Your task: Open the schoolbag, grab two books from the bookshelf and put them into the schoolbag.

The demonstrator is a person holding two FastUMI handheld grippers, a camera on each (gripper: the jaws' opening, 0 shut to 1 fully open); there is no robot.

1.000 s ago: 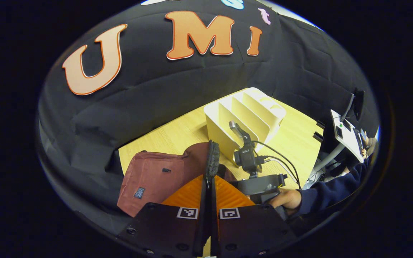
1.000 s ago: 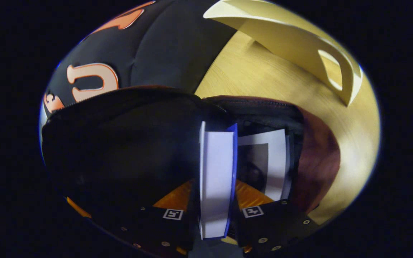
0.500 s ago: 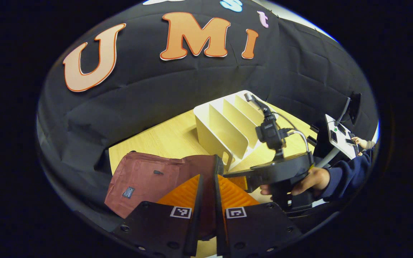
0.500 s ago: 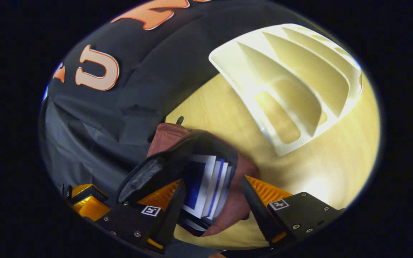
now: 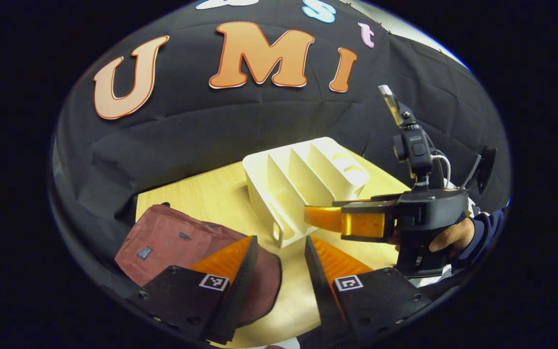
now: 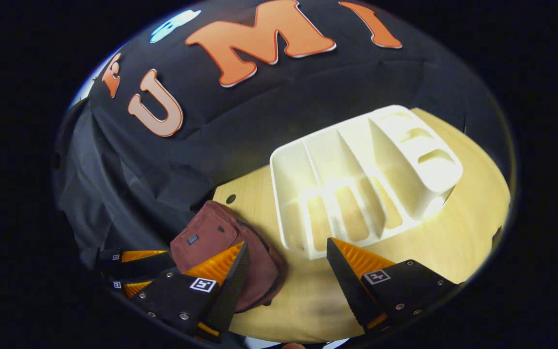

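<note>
The maroon schoolbag [image 5: 172, 237] lies on the wooden table [image 5: 211, 194], flap down over its opening, so its inside is hidden. My left gripper [image 5: 280, 242] hovers open over the bag's right end, holding nothing. The white bookshelf [image 5: 303, 184] stands behind it, its slots bare. To the right a hand [image 5: 448, 235] holds my right gripper [image 5: 317, 218], which points left in front of the shelf. In the right gripper view, my right gripper [image 6: 287, 243] is open and empty above the table, between the schoolbag [image 6: 211, 235] and the bookshelf [image 6: 361, 174]. My left gripper [image 6: 148, 271] sits at the lower left.
The black cloth wall closes in the table's back and left sides, close behind the bag. Bare tabletop [image 6: 453, 232] lies to the right of the shelf. A dark sleeve [image 5: 485, 228] and a stand with equipment [image 5: 482, 165] are at the far right.
My left gripper let go of the bag's flap and opened. My right gripper released the blue-edged book in the bag and drew back up. The flap has dropped over the opening.
</note>
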